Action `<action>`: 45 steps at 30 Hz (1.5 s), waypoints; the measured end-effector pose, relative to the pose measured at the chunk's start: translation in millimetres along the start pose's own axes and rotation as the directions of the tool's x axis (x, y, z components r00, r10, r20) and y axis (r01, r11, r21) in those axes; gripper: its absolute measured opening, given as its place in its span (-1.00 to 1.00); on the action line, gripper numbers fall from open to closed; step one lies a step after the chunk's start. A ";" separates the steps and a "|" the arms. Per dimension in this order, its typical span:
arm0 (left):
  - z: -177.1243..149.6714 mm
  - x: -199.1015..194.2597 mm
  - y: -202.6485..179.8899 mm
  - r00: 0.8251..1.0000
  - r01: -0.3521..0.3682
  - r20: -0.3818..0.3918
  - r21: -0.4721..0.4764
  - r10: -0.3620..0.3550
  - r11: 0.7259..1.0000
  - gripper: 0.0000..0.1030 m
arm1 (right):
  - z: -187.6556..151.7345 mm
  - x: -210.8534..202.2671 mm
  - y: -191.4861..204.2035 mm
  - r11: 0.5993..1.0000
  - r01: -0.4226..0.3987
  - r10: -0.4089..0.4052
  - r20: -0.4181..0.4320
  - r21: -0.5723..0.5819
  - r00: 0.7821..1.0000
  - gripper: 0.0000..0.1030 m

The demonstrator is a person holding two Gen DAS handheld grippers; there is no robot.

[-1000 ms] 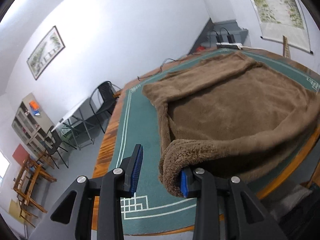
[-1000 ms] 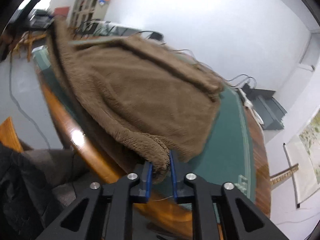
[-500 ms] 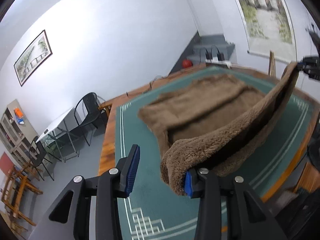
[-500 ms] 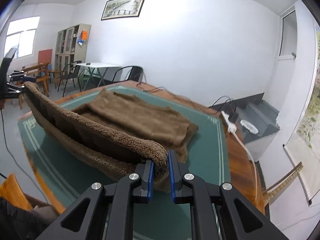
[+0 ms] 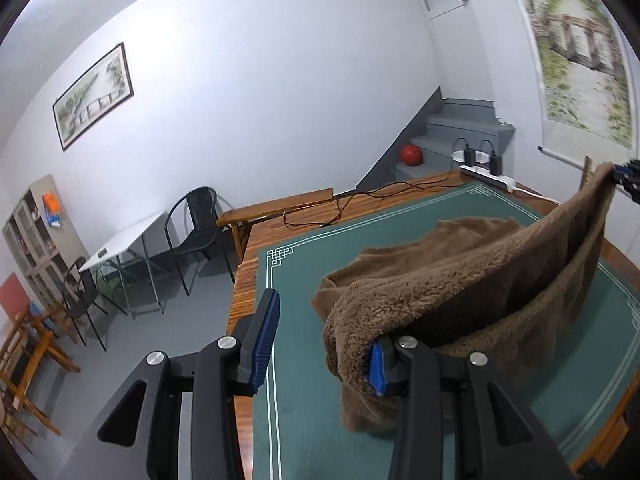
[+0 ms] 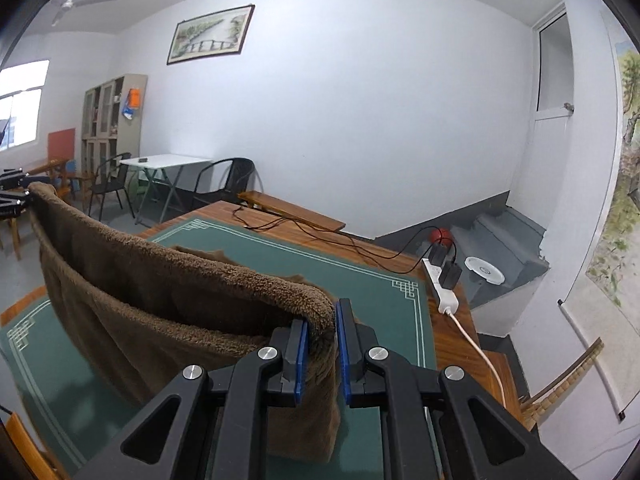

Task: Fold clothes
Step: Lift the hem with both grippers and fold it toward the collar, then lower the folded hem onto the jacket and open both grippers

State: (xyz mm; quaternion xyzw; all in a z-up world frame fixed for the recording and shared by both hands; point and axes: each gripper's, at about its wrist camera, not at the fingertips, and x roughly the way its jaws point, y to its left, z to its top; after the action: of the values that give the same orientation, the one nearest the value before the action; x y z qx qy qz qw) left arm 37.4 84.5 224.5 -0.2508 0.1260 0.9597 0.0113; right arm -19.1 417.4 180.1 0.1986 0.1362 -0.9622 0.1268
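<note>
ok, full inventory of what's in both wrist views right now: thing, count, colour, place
fleece garment: 1, brown, lifted edge strung between the grippers, rest on the mat
mat: 1, green with pale border lines, on the table
table: 1, wood, under the mat
power strip: 1, white, far table edge, two black plugs in it
cables: black, count unclear, far end of table
ball: 1, red, on grey steps
framed picture: 1, far wall
folding table: 1, white, beyond the table
black chairs: at least 2, by the folding table
cabinet: 1, grey, back corner
left gripper: black, blue pads, open, garment draped over one finger
right gripper: black, blue pads, shut on the garment
</note>
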 end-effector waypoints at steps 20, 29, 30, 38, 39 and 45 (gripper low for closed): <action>65.7 272.5 -9.1 0.967 -0.116 -0.237 -0.073 0.096 0.991 0.20 | 28.0 263.9 -66.2 0.984 0.095 -0.064 -0.202 0.150 0.977 -0.74; 31.2 378.2 -30.5 0.910 -0.158 -0.396 -0.057 0.123 0.986 0.20 | -23.1 357.9 -70.1 0.979 0.108 -0.039 -0.363 0.172 0.931 -0.74; 26.6 385.1 -32.2 0.903 -0.158 -0.411 -0.053 0.123 0.986 0.20 | -27.5 364.7 -69.2 0.980 0.106 -0.036 -0.379 0.166 0.925 -0.74; 9.0 399.2 -39.2 0.876 -0.159 -0.464 -0.019 0.132 0.987 0.56 | -37.5 374.8 -71.7 0.977 0.061 0.030 -0.414 0.204 0.910 -0.61; 9.8 395.9 -34.8 0.878 -0.135 -0.468 -0.049 0.097 0.990 0.57 | -37.2 372.4 -75.0 0.974 0.050 0.046 -0.409 0.221 0.911 -0.49; 18.5 362.9 14.1 0.859 0.228 -0.330 -0.437 -0.391 0.870 0.59 | -26.9 333.9 -89.2 0.959 -0.001 0.086 -0.288 0.283 0.954 0.49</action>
State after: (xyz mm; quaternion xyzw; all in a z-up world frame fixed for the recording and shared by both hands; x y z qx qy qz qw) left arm -289.8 60.3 67.8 -0.4598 -0.1073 0.8766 0.0928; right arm -333.2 445.4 36.0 0.3600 0.0121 -0.9278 0.0971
